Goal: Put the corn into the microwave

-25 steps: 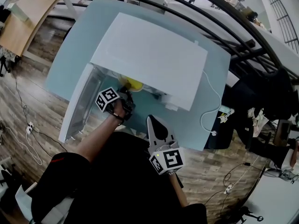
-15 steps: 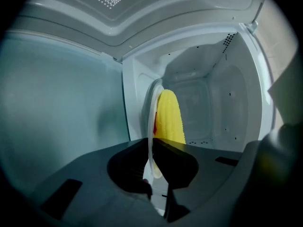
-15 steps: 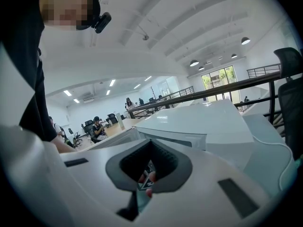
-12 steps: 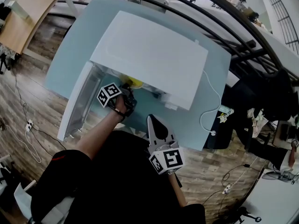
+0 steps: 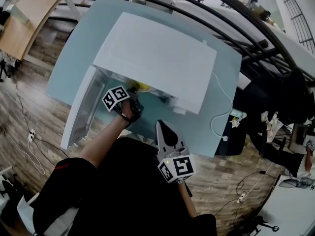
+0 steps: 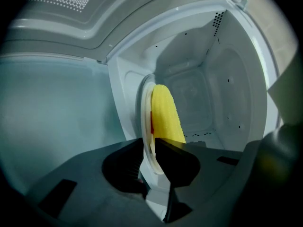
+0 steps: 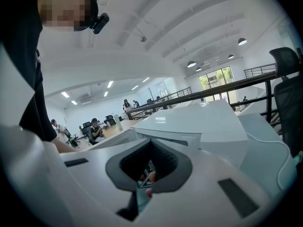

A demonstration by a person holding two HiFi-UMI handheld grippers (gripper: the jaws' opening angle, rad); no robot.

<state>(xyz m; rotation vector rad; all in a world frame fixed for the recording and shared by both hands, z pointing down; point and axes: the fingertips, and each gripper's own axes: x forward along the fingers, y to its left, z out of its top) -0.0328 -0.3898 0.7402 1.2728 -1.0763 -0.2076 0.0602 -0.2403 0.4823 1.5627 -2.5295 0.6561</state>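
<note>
White microwave (image 5: 157, 58) on pale blue table (image 5: 83, 43), door (image 5: 81, 107) swung open to the left. White cable (image 5: 224, 100) trails off the microwave's right side, black railing (image 5: 236, 18) behind. Corn (image 6: 165, 115) lies on a white plate (image 6: 144, 108), both inside the cavity. L gripper (image 6: 150, 143) reaches into the cavity. Its jaws have just been opening, partly apart, plate rim between them, pads look just off it. R gripper (image 5: 161, 127) hangs back near the person's body, well apart from the microwave, jaws together, nothing in them.

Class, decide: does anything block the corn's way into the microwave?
Nothing visible does. The door stands open, and the corn, on its plate, is already in the microwave's opening. The left gripper has just been opening its jaws, the plate's rim between them.
</note>
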